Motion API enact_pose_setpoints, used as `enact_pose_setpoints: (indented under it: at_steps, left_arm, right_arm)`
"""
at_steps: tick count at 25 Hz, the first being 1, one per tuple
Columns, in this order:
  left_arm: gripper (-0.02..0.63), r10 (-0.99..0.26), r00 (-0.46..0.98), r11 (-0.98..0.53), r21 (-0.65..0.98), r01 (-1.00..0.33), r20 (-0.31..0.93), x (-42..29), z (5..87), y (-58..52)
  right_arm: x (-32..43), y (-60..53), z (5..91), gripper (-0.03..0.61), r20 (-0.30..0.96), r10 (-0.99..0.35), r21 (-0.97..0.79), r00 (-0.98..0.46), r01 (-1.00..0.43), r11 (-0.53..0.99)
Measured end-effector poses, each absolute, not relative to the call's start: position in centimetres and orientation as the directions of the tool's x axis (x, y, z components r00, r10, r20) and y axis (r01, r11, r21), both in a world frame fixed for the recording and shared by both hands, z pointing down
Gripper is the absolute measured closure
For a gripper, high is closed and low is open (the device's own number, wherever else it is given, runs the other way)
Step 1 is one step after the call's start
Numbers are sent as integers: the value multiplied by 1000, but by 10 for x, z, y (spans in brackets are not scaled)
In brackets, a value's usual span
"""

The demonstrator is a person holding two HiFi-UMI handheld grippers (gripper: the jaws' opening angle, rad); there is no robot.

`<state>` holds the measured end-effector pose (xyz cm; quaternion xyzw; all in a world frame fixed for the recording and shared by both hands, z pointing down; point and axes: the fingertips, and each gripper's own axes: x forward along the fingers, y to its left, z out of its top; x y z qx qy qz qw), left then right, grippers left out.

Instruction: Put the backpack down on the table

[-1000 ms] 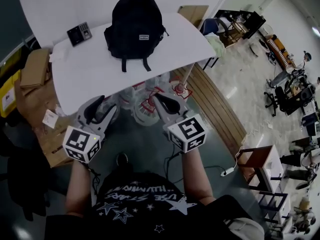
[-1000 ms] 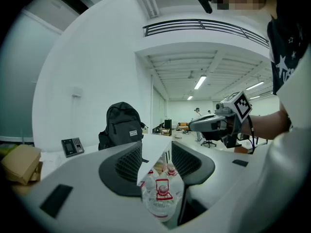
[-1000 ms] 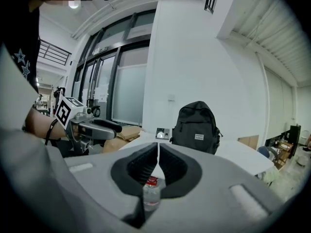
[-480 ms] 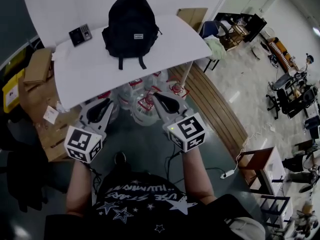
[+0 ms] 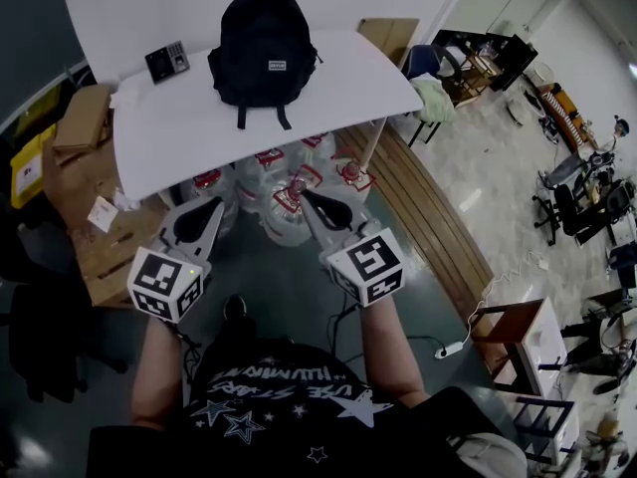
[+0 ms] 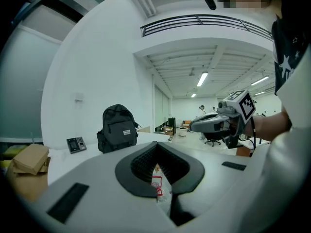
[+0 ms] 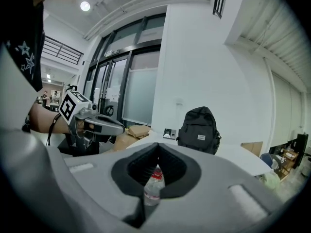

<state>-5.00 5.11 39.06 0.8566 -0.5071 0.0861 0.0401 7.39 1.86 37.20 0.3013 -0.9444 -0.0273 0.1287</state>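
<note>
Head view: the backpack (image 5: 263, 40) stands upright on the far part of the white worktop (image 5: 338, 83), close to the wall. Its long axis runs straight up, with the top handle uppermost. The front with the small label patch faces me, and two straps hang down onto the worktop toward the near edge. A keypad device (image 5: 167, 61) lies just left of it. I hold my left tool (image 5: 214, 205) and my right tool (image 5: 307, 197) side by side, well short of the worktop's near edge, both aimed toward it. Water bottles (image 5: 284, 192) are stacked on the floor beneath the worktop.

Left gripper view: my jaws have just been closing and now meet at the tips, with nothing gripped between them. Through the notch behind the tips I see only a red-labelled bottle wrap beyond. The backpack stands upright ahead and to the left, label side toward me, well apart from the tool.

Right gripper view: these jaws are pressed together too, holding nothing. A red-capped bottle (image 7: 153, 181) shows through the notch, farther off. The backpack stands upright ahead to the right, front pocket facing me.
</note>
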Motion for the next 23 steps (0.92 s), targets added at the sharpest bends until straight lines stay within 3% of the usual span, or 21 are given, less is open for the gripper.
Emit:
enact_pose_setpoints:
  at_steps: [23]
  left_arm:
    - [606,-863,461,-475,-24,-879,206,-14,397,95]
  right_arm:
    - [97,65,386,578,274,-530,142,-803,-511,848]
